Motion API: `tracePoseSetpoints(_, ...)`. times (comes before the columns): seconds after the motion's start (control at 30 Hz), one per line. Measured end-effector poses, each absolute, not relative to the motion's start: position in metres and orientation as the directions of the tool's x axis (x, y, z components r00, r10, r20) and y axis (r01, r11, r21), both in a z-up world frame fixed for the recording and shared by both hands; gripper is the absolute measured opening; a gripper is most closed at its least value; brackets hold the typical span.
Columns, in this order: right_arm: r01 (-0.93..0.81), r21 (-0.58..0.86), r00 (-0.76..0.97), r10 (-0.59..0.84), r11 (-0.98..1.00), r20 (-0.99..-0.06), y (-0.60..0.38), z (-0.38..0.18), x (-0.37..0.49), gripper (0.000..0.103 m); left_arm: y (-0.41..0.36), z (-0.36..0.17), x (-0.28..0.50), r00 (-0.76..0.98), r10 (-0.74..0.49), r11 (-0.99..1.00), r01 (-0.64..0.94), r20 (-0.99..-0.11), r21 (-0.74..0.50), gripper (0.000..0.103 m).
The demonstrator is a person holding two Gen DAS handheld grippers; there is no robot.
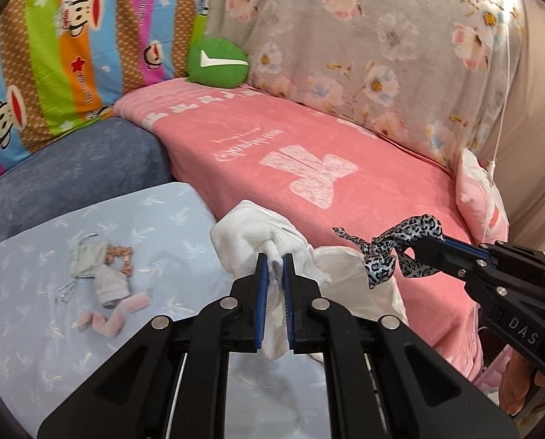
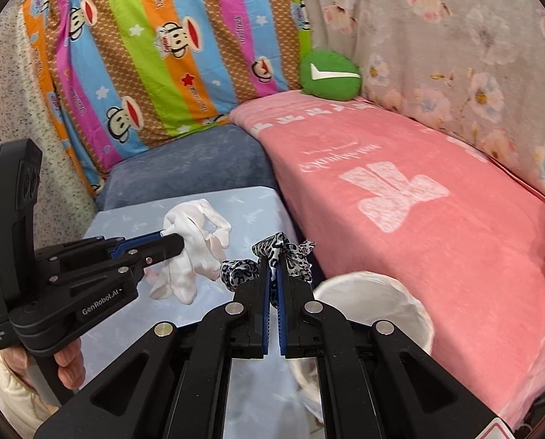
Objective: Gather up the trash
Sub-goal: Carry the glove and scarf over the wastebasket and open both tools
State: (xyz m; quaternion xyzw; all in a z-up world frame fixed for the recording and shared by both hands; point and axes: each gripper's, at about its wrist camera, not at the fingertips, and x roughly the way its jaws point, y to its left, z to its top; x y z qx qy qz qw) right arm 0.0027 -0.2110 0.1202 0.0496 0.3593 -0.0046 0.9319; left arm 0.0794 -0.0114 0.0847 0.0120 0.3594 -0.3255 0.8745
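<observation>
Two claws are full right now. On the big pink sofa (image 2: 436,226) nothing needs picking. The low counter (image 1: 162,219) with the blue cloth has more scraps (image 1: 104,281) lying on it. The white bin (image 2: 374,303) sits just below my claws, beside the counter. My left claw (image 1: 275,261) pinches a white rag (image 1: 257,234). My right claw (image 2: 274,274) pinches a spotted ribbon (image 2: 272,252). I think dropping comes next: move each claw over the bin and let go.

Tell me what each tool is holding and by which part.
Left tool pinches the white cloth at a bunched fold near its middle. Right tool grips the leopard ribbon around its middle, both ends hanging loose.
</observation>
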Motion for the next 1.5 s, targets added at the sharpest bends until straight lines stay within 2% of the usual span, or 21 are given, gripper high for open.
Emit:
tracePoseSetpoints(0.5, 0.177, 0.110, 0.710, -0.050, 0.978, -0.702, -0.281, 0.098, -0.039, 0.003, -0.096, 0.070, 0.048, 0.420, -0.600, 0.705, 0.680, -0.681, -0.201, 0.009)
tracePoseSetpoints(0.9, 0.231, 0.141, 0.698, -0.063, 0.963, -0.713, -0.311, 0.084, -0.045, 0.003, -0.126, 0.054, 0.046, 0.369, -0.604, 0.684, 0.695, -0.707, -0.222, 0.011)
tracePoseSetpoints(0.97, 0.232, 0.143, 0.697, -0.061, 0.962, -0.715, -0.310, 0.083, -0.044, 0.004, -0.127, 0.053, 0.048, 0.368, -0.599, 0.690, 0.688, -0.711, -0.225, 0.014)
tracePoseSetpoints(1.07, 0.229, 0.143, 0.694, -0.059, 0.963, -0.718, -0.311, 0.080, -0.041, 0.004, -0.126, 0.053, 0.049, 0.386, -0.587, 0.706, 0.674, -0.712, -0.217, 0.030)
tracePoseSetpoints(1.13, 0.228, 0.142, 0.693, -0.058, 0.963, -0.719, -0.310, 0.079, -0.039, 0.006, -0.124, 0.053, 0.050, 0.403, -0.579, 0.719, 0.663, -0.709, -0.210, 0.050)
tracePoseSetpoints(1.2, 0.230, 0.141, 0.695, -0.061, 0.963, -0.717, -0.310, 0.078, -0.037, 0.008, -0.121, 0.054, 0.051, 0.418, -0.578, 0.727, 0.655, -0.701, -0.208, 0.054)
tracePoseSetpoints(1.33, 0.232, 0.144, 0.699, -0.062, 0.962, -0.712, -0.309, 0.077, -0.035, 0.009, -0.116, 0.053, 0.055, 0.430, -0.566, 0.741, 0.639, -0.704, -0.205, 0.054)
tracePoseSetpoints(1.47, 0.244, 0.140, 0.712, -0.079, 0.960, -0.697, -0.310, 0.080, -0.034, 0.029, -0.114, 0.050, 0.059, 0.430, -0.558, 0.752, 0.624, -0.710, -0.214, 0.054)
tracePoseSetpoints(1.5, 0.244, 0.139, 0.715, -0.082, 0.960, -0.694, -0.310, 0.081, -0.034, 0.031, -0.114, 0.049, 0.059, 0.431, -0.557, 0.754, 0.621, -0.710, -0.214, 0.055)
